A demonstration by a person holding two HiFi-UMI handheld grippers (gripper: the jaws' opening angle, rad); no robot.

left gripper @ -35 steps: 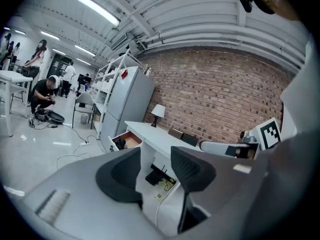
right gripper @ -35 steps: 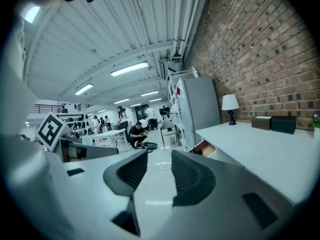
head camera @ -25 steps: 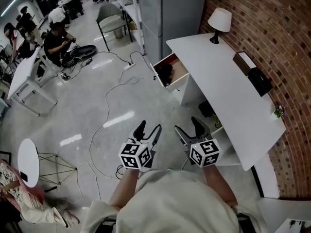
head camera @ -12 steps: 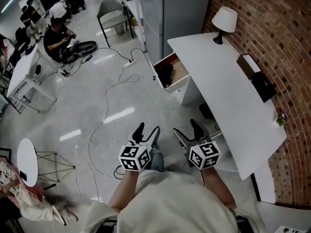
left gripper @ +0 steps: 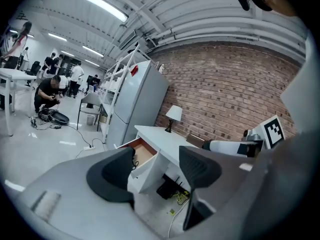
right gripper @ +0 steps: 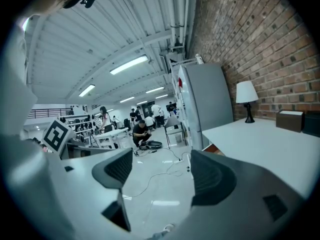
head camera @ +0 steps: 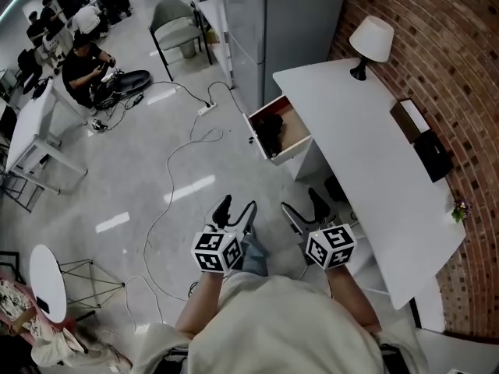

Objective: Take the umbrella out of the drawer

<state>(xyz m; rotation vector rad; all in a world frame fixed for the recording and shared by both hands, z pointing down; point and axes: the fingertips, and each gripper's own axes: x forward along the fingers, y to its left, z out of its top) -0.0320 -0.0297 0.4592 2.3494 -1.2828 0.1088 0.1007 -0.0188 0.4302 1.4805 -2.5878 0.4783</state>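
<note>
The umbrella [head camera: 268,128] lies in the open drawer [head camera: 299,123], well ahead of the left gripper [head camera: 238,206] and right gripper [head camera: 301,202]; both sets of jaws stand apart, empty.

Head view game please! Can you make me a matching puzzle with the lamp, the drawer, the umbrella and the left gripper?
Things:
1. lamp
2. drawer
3. umbrella
4. left gripper

Places or states:
A. lying inside the drawer
B. pulled out and open
C. standing on the white desk
D. open, with nothing between its jaws

Right pairs: 1-C, 2-B, 3-A, 4-D
</note>
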